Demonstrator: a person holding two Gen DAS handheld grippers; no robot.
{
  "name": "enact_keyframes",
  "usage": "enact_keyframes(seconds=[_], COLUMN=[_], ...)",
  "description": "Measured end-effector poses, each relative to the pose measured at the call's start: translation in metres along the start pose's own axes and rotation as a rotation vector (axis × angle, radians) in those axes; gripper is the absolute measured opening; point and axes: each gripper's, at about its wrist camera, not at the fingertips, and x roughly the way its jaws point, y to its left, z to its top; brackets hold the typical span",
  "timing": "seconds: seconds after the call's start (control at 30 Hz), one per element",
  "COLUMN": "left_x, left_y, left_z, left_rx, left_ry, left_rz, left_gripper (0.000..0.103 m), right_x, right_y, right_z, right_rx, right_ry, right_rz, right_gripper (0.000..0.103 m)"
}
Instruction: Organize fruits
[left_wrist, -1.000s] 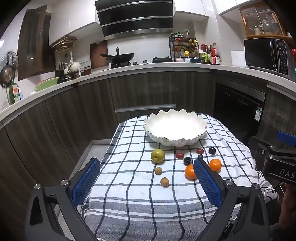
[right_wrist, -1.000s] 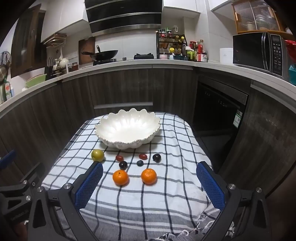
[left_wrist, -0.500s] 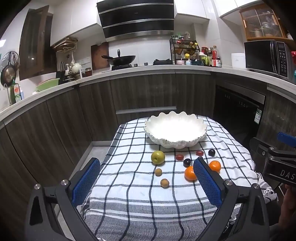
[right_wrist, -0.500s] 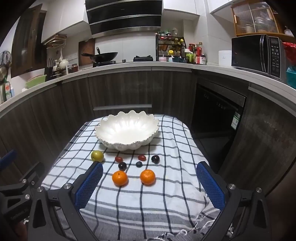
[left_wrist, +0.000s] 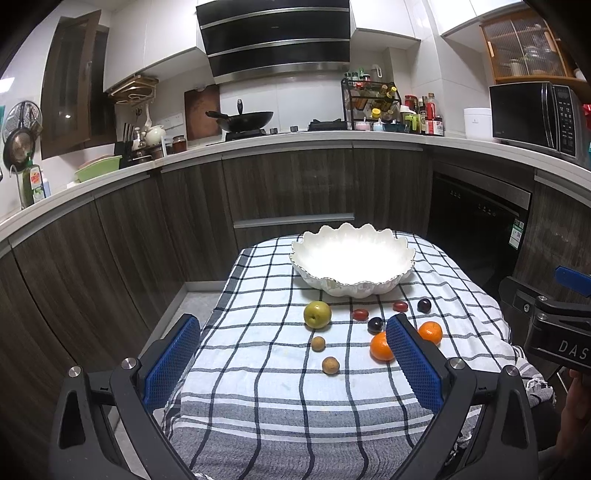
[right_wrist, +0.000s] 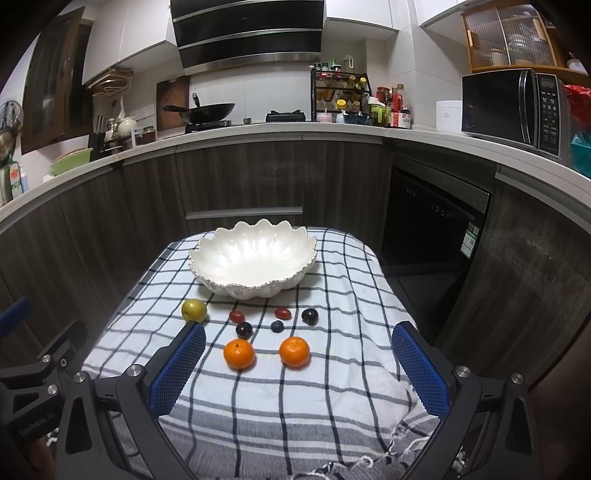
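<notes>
A white scalloped bowl (left_wrist: 352, 262) (right_wrist: 255, 254) stands empty at the far end of a checked cloth (left_wrist: 266, 387) (right_wrist: 295, 398). In front of it lie a green apple (left_wrist: 317, 314) (right_wrist: 193, 309), two oranges (right_wrist: 239, 353) (right_wrist: 294, 351), two small red fruits (right_wrist: 237, 315) (right_wrist: 283, 313), dark plums (right_wrist: 309, 316) (right_wrist: 244, 329) and two small brown fruits (left_wrist: 318, 343) (left_wrist: 330, 365). My left gripper (left_wrist: 291, 354) is open above the near left of the cloth, holding nothing. My right gripper (right_wrist: 299, 363) is open, the oranges lying beyond its fingers.
Dark wood cabinets and a white counter curve round behind the table. A dishwasher front (right_wrist: 436, 221) stands to the right. The right gripper's body (left_wrist: 554, 325) shows at the right edge of the left wrist view. The floor drops away left of the cloth.
Both grippers have drawn slightly back and up from the table, so the bowl and fruit sit a little lower and farther. Nothing on the cloth has moved.
</notes>
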Motion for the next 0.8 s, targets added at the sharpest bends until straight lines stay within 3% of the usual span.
enact_keyframes(seconds=[0.8], left_x=[0.0005], left_y=[0.0004], left_z=[-0.0023], left_rx=[-0.001], left_ry=[-0.004], left_rz=[0.002], left_gripper=[0.103], right_x=[0.0024], right_y=[-0.0024], right_z=[0.0005], right_rx=[0.004], right_ry=[0.005], right_rz=[-0.003], right_gripper=[0.102])
